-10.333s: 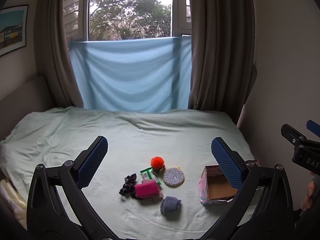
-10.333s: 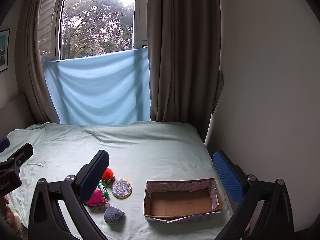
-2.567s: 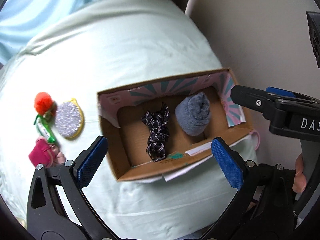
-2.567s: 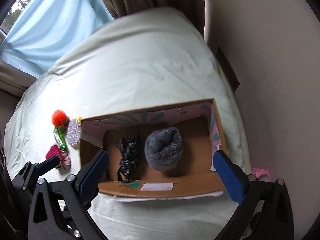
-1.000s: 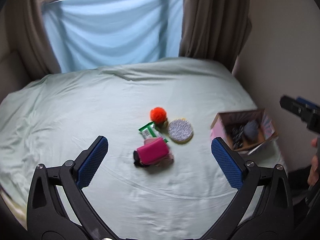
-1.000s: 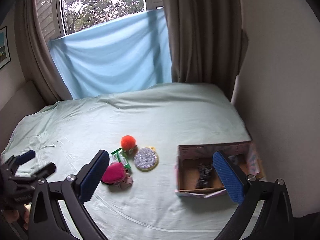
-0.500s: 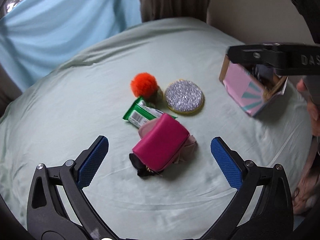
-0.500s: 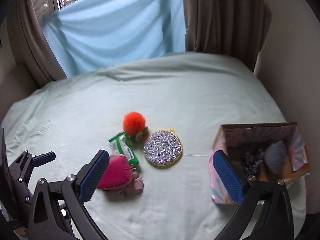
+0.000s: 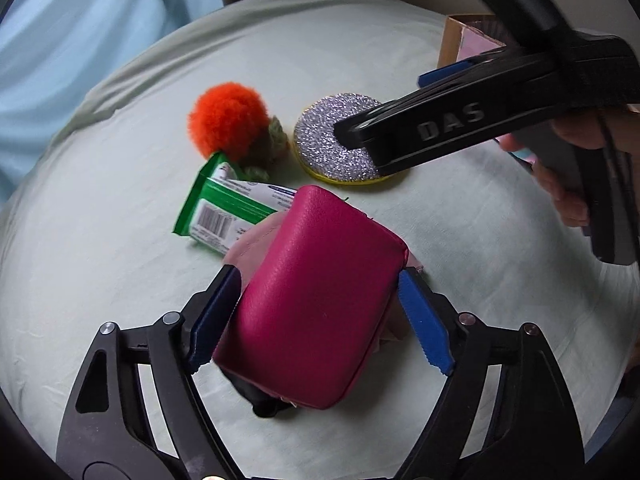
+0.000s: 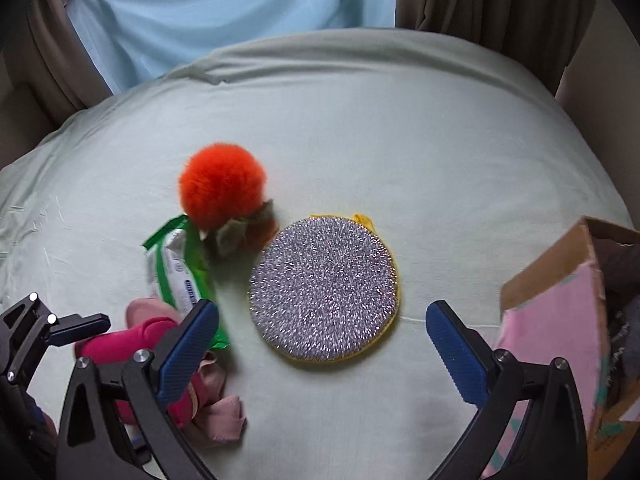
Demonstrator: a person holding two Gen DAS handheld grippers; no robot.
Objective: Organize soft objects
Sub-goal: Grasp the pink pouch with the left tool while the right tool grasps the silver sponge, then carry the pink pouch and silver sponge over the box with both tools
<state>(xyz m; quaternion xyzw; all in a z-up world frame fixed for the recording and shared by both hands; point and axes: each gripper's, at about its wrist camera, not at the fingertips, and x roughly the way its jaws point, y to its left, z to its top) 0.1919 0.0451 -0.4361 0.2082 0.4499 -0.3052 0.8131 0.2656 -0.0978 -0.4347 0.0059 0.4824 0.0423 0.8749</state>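
Observation:
My left gripper is closed around a magenta pouch, one blue pad on each side; the pouch lies on a pale pink cloth on the bed. My right gripper is open and empty, its pads either side of a round silver scrubber with a yellow rim. The scrubber also shows in the left wrist view, partly behind the right gripper. An orange pompom and a green wipes packet lie left of the scrubber. The pink cardboard box holds a grey roll and a dark scrunchie.
The pale green bed sheet carries everything. A blue cloth and brown curtains stand behind the bed. The box stands at the bed's right edge near the wall. A hand holds the right gripper in the left wrist view.
Both grippers have come down close to the items. My left gripper has shut on the magenta pouch. My right gripper has moved over the silver scrubber and narrowed.

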